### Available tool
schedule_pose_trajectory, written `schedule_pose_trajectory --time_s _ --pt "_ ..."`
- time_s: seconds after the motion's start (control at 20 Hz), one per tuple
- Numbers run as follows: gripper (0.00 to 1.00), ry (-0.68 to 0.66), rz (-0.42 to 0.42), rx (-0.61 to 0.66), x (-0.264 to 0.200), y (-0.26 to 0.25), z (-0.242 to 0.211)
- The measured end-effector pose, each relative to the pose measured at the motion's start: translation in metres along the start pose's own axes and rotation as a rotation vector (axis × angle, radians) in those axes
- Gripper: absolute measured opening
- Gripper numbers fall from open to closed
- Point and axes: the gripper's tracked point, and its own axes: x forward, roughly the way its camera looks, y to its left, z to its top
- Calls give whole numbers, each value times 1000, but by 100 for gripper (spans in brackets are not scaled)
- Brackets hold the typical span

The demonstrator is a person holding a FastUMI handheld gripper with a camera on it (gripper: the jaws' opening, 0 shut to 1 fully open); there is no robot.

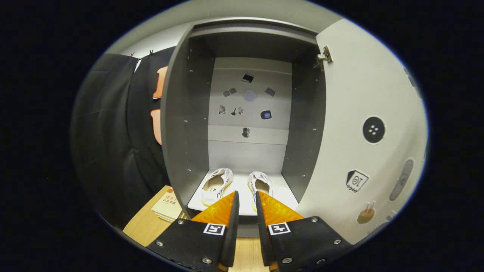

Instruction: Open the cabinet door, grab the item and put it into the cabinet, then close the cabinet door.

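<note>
A grey cabinet (189, 124) stands straight ahead with its door (363, 87) swung wide open to the right. On the cabinet's pale floor (285, 189) rest two white shoes, the left shoe (216, 185) and the right shoe (260, 183), side by side with toes pointing inward to the back. My gripper (247, 196) hovers just in front of the cabinet's front edge, its fingers a narrow gap apart with nothing between them. The right finger's tip overlaps the near end of the right shoe in the view.
The cabinet's back panel (249, 102) carries several small stickers. A book (168, 206) lies on the wooden table (145, 226) left of the cabinet. The door's inner face bears stickers and a hinge (324, 56) at its top. Black cloth hangs to the left.
</note>
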Motion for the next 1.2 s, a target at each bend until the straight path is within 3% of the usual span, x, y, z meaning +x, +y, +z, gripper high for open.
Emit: schedule_pose_trajectory --time_s 0.25,0.6,1.2 --pt "42 -44 -7 15 -68 -5 3" --pt "54 -85 -70 16 -146 -41 6" --pt "67 -109 -249 100 -264 -176 -17"
